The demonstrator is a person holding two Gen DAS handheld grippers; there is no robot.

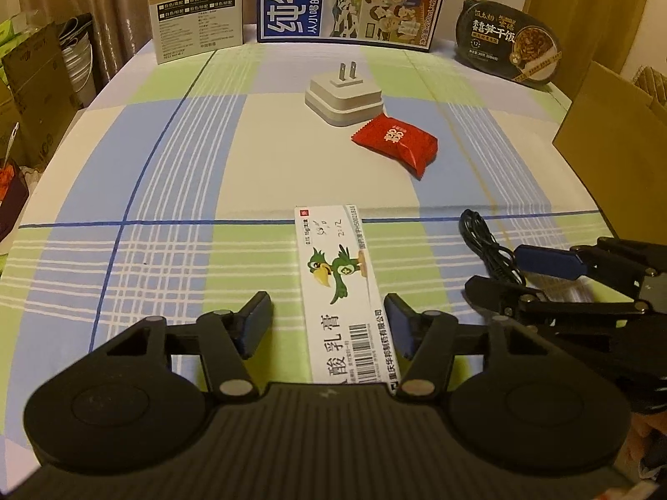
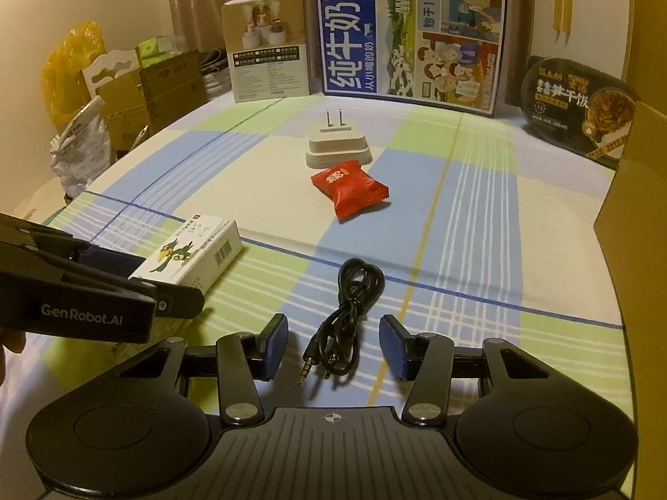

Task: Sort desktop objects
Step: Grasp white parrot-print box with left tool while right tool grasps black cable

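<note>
Straddling a small white ointment box (image 1: 339, 291) on the checked counter (image 1: 166, 216), the left claw (image 1: 329, 325) stands released, pads just clear of the long sides. Light, stiff cardboard, it likely takes a squeeze across its narrow width. Beside it, the right claw (image 2: 333, 348), also released, brackets a limp, coiled black cable (image 2: 346, 312), best pinched mid-bundle.
</note>
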